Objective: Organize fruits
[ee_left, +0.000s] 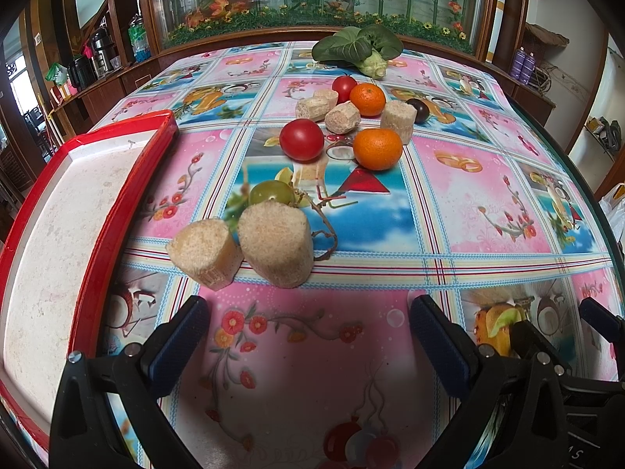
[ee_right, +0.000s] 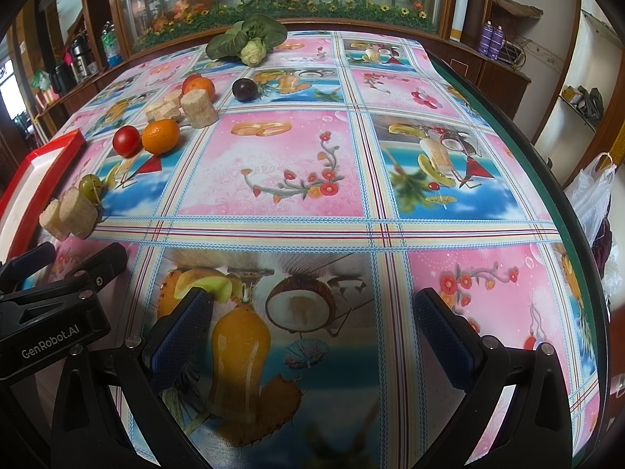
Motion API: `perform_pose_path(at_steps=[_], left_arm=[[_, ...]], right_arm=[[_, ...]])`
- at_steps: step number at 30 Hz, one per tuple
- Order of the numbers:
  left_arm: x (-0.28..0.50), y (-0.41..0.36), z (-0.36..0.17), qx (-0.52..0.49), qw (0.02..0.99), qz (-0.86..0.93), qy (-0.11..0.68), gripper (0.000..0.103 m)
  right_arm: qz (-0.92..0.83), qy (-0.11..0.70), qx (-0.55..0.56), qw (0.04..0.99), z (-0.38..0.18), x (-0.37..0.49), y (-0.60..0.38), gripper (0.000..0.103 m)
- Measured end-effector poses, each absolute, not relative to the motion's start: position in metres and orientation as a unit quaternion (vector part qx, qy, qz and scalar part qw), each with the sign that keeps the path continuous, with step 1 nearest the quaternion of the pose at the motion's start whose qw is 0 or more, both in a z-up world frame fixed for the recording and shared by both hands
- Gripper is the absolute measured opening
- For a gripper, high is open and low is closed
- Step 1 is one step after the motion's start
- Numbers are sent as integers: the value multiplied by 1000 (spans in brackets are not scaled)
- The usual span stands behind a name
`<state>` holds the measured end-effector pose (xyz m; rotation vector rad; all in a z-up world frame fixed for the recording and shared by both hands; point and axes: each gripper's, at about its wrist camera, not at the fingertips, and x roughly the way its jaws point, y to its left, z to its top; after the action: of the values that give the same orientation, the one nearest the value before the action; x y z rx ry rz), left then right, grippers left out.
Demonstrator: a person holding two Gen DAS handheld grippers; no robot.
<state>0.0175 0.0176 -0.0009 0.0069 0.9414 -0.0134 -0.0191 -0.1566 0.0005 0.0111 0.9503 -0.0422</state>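
Fruits lie on a patterned tablecloth. In the left wrist view two sugarcane pieces (ee_left: 273, 242) and a green grape (ee_left: 272, 192) lie nearest, just ahead of my open, empty left gripper (ee_left: 308, 316). Farther off are a tomato (ee_left: 301, 139), an orange (ee_left: 377, 148), more cane pieces (ee_left: 342, 116), a second orange (ee_left: 367, 98), a second tomato (ee_left: 343, 86) and a dark plum (ee_left: 418, 110). A red-rimmed white tray (ee_left: 129, 179) sits at the left. My right gripper (ee_right: 312, 308) is open and empty over bare cloth; the fruits, among them an orange (ee_right: 160, 136), lie to its far left.
A leafy green vegetable (ee_left: 357, 47) lies at the table's far edge. The left gripper's body (ee_right: 50, 312) shows in the right wrist view. The table's right edge (ee_right: 562, 211) curves past a white plastic bag (ee_right: 591, 195). Wooden cabinets surround the table.
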Motion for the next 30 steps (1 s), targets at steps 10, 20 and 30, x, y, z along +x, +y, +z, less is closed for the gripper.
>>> perform_pose_path(at_steps=[10, 20, 30], left_arm=[[18, 18, -1, 3, 891, -6, 454, 103], [17, 18, 0, 3, 892, -7, 453, 103], [16, 20, -3, 1, 893, -7, 451, 103]], right_arm=[[-20, 457, 5, 889, 1, -19, -157, 103], [-20, 457, 5, 889, 1, -19, -156, 103], [-20, 455, 5, 890, 0, -20, -157, 103]])
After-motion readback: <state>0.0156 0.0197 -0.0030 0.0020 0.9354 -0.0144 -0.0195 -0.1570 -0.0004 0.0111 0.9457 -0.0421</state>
